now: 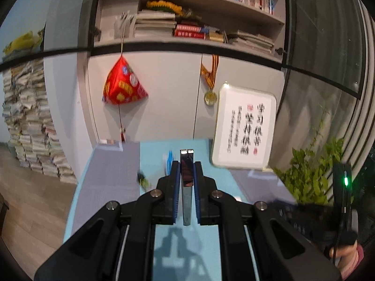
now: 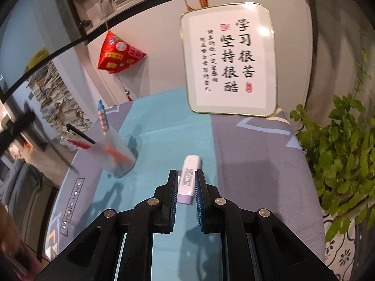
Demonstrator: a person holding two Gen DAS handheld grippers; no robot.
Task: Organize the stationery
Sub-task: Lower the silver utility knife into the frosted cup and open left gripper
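Note:
In the left wrist view my left gripper (image 1: 186,164) is shut on a thin, flat metal ruler (image 1: 187,175) that sticks out forward past the blue pads, above the blue and grey desk mat (image 1: 112,175). In the right wrist view my right gripper (image 2: 186,173) is shut on a white stick with a lilac end (image 2: 188,182), held over the mat (image 2: 164,128). A frosted pen cup (image 2: 117,157) stands to the left, with a blue pen (image 2: 102,117), a red pen and other stationery in it. A blue pen (image 1: 170,161) and a small dark object (image 1: 143,180) show just beyond the ruler.
A framed calligraphy board (image 2: 228,58) leans on the cabinet at the back of the desk. A leafy potted plant (image 2: 339,152) crowds the right edge. A red ornament (image 1: 124,86) and a medal (image 1: 210,97) hang on the cabinet. Book stacks (image 1: 32,126) stand on the floor to the left.

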